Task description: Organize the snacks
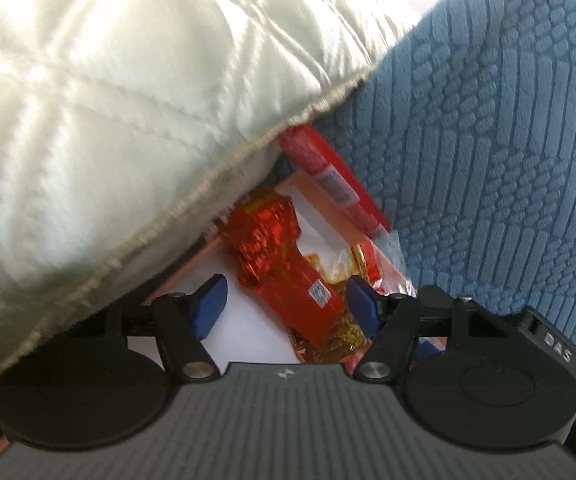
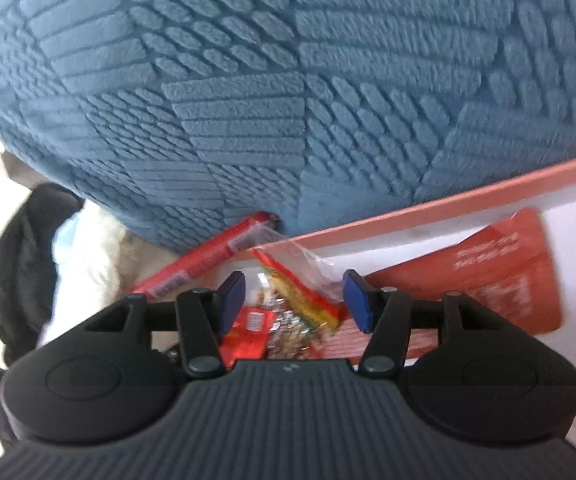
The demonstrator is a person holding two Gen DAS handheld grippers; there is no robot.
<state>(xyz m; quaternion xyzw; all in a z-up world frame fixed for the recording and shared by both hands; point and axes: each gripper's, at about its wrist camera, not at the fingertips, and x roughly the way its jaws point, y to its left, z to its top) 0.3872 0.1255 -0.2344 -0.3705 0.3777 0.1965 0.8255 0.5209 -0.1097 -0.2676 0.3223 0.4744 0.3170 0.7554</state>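
Observation:
A shallow box with an orange-red rim and white floor holds snacks. In the left wrist view my left gripper is open above the box, its blue pads either side of a shiny red foil snack packet. A long red stick-shaped packet lies on the box's far rim. In the right wrist view my right gripper is open over a clear yellow-and-red snack bag and small red wrappers. A flat red packet lies in the box to the right. The red stick shows at left.
A white quilted cushion presses in over the box from the left. A blue textured cushion stands right behind the box and fills the background; it also shows in the left wrist view. A dark cloth lies at the far left.

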